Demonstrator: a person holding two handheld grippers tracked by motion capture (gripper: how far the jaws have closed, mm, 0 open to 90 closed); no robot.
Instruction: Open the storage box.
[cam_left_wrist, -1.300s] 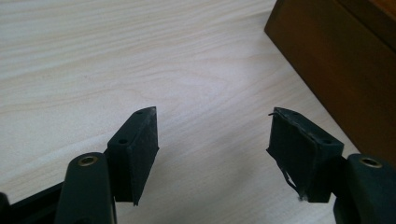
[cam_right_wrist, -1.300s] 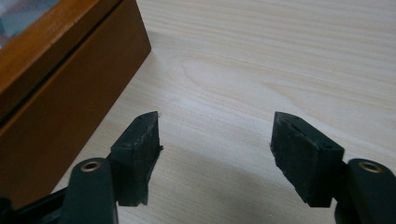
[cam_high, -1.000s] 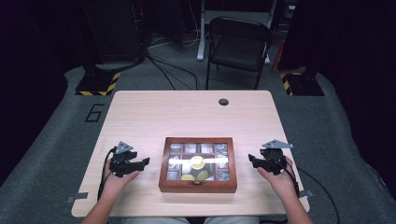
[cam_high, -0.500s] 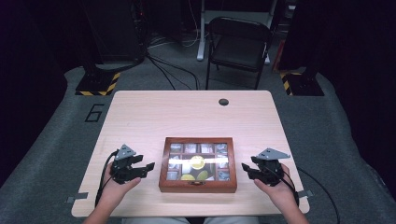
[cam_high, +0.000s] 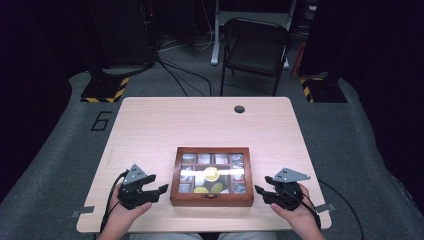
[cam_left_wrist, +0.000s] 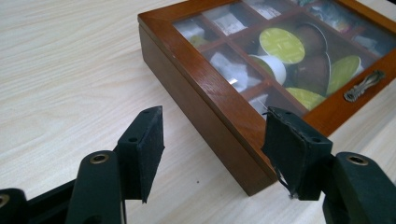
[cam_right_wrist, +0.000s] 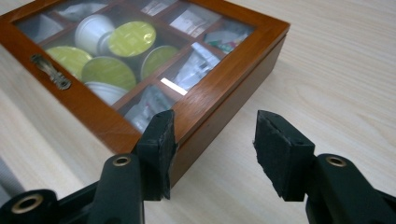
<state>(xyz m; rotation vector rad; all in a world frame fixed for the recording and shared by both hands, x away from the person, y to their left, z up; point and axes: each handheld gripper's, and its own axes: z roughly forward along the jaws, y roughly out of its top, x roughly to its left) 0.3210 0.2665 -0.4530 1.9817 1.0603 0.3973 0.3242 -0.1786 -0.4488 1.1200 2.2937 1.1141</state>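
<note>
Between both grippers, near table's front edge: wooden box (cam_high: 212, 200), glass lid shut, flat on table (cam_high: 200, 125).

L gripper (cam_high: 161, 190): jaws spread, nothing betw. them, just been closing a bit. Pads touching nothing. In left gripper view, fingers (cam_left_wrist: 144, 140) hover over bare tabletop, box's near corner just past the far-side pad, box side wall running away beyond fingertips. Close to box, not touching. Held in hand (cam_high: 122, 215) at bottom of high view, tips aimed at box's L end.

R gripper (cam_high: 260, 190): jaws spread too, empty, opened slightly after narrowing. In right gripper view, one pad (cam_right_wrist: 159, 149) sits in front of box's corner, other pad (cam_right_wrist: 280, 154) over bare table beside it; corner lines up roughly with that one pad, contact can't tell. Held in hand (cam_high: 297, 215), tips aimed at box's R end.

Ahead of fingertips, under glass: green-topped capsules (cam_right_wrist: 133, 39) in middle compartments, wrapped sachets (cam_left_wrist: 229, 21) in outer ones. Metal latch (cam_right_wrist: 51, 72) on lid's front rail, off to side of R fingers. Far beyond tips: round cable hole (cam_high: 239, 109) in table, folding chair (cam_high: 255, 47) behind.
</note>
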